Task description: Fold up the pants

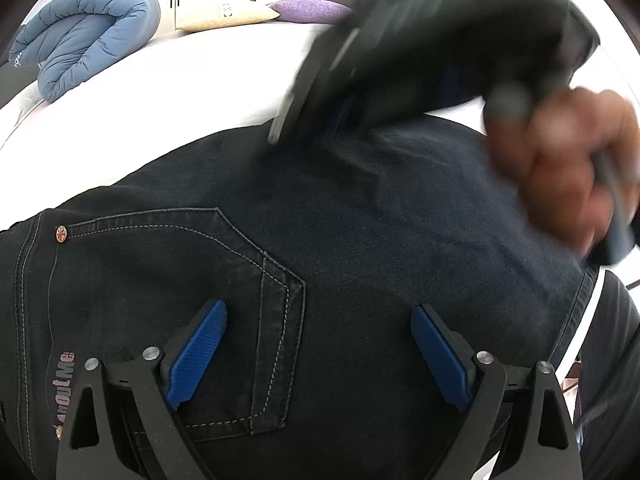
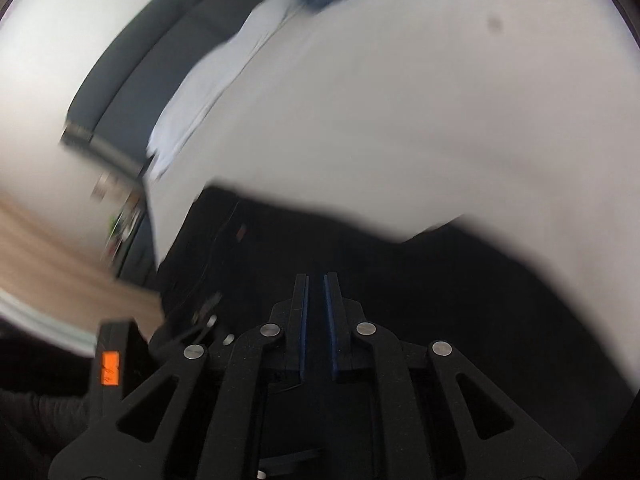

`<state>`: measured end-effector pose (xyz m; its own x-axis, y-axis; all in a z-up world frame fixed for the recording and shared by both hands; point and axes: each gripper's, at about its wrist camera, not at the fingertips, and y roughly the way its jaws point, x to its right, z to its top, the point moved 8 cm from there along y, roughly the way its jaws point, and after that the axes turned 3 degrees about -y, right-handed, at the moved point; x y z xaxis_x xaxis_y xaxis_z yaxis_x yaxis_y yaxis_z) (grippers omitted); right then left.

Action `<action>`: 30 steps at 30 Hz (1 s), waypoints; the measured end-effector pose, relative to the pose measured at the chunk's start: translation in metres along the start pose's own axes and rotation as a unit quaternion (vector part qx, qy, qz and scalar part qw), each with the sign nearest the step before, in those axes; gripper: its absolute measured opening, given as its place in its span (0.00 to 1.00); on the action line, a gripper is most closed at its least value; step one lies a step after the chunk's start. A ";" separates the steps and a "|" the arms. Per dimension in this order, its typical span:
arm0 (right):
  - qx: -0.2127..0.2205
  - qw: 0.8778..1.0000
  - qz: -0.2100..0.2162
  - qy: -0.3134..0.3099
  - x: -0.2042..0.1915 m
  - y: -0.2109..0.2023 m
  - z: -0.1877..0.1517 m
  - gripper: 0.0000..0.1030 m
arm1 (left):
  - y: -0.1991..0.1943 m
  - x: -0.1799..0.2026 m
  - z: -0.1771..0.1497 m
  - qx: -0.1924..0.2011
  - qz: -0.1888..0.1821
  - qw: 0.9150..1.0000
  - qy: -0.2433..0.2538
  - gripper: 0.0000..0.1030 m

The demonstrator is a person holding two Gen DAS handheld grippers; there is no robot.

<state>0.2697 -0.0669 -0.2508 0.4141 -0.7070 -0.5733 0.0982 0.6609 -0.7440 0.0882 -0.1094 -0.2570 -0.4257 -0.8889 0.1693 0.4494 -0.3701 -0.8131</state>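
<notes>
Dark denim pants lie on a white bed, back pocket facing up. My left gripper is open, its blue pads spread just above the seat of the pants, holding nothing. My right gripper shows blurred in the left wrist view, held by a hand over the pants' far edge. In the right wrist view the right gripper has its pads nearly closed with a narrow gap and nothing visible between them, above the dark pants.
A folded blue duvet lies at the far left of the bed. A cream pillow and a purple pillow sit at the head. In the right wrist view, wood floor lies beyond the bed's left edge.
</notes>
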 end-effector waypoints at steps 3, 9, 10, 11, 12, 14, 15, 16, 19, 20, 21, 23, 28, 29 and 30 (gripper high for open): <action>-0.029 0.999 -0.021 0.017 0.024 0.033 -0.014 0.00 | 0.000 -0.001 -0.001 -0.001 -0.003 1.000 -0.002 0.90; 0.123 0.978 -0.050 0.158 0.124 -0.038 -0.001 0.00 | 0.000 -0.004 -0.003 0.005 -0.008 1.000 0.001 0.90; 0.146 0.970 -0.076 0.181 0.143 -0.057 -0.006 0.00 | -0.001 -0.005 -0.003 0.005 -0.008 1.000 0.001 0.90; 0.167 0.958 -0.109 0.205 0.160 -0.077 -0.012 0.00 | -0.001 -0.005 -0.004 0.005 -0.008 1.000 0.001 0.91; 0.195 0.944 -0.128 0.234 0.177 -0.102 -0.022 0.00 | -0.001 -0.006 -0.004 0.006 -0.008 1.000 0.001 0.91; 0.231 0.920 -0.150 0.278 0.199 -0.154 -0.039 0.07 | -0.001 -0.006 -0.004 0.007 -0.006 1.000 0.002 0.91; 0.250 0.919 -0.145 0.267 0.190 -0.170 -0.043 0.07 | 0.000 -0.006 -0.004 0.007 -0.005 1.000 0.002 0.92; 0.260 0.927 -0.123 0.240 0.170 -0.181 -0.044 0.07 | 0.000 -0.004 -0.004 0.007 -0.004 1.000 0.002 0.92; 0.207 0.963 -0.052 0.167 0.099 -0.147 -0.053 0.07 | 0.001 -0.002 -0.004 0.004 -0.001 1.000 0.004 0.92; 0.182 0.970 -0.041 0.154 0.086 -0.128 -0.059 0.07 | 0.001 -0.002 -0.004 0.001 0.000 1.000 0.004 0.92; 0.155 0.975 -0.029 0.156 0.082 -0.106 -0.067 0.07 | 0.001 -0.002 -0.004 -0.002 0.000 1.000 0.005 0.92; 0.125 0.972 -0.032 0.196 0.103 -0.079 -0.086 0.00 | -0.001 0.002 -0.003 -0.005 0.000 1.000 0.010 0.92; 0.227 0.931 -0.036 0.284 0.177 -0.146 -0.125 0.00 | 0.002 0.007 0.000 -0.006 0.003 1.000 0.012 0.93; 0.248 0.919 -0.048 0.302 0.196 -0.168 -0.136 0.00 | 0.002 0.007 0.001 -0.006 0.004 1.000 0.013 0.93; 0.273 0.902 -0.063 0.328 0.215 -0.191 -0.156 0.00 | 0.002 0.008 0.001 -0.006 0.004 1.000 0.013 0.93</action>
<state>0.1990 -0.3845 -0.2855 -0.2383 -0.6638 -0.7089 0.6122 0.4640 -0.6402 0.0869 -0.1174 -0.2568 -0.4425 -0.8845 0.1482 0.4437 -0.3595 -0.8209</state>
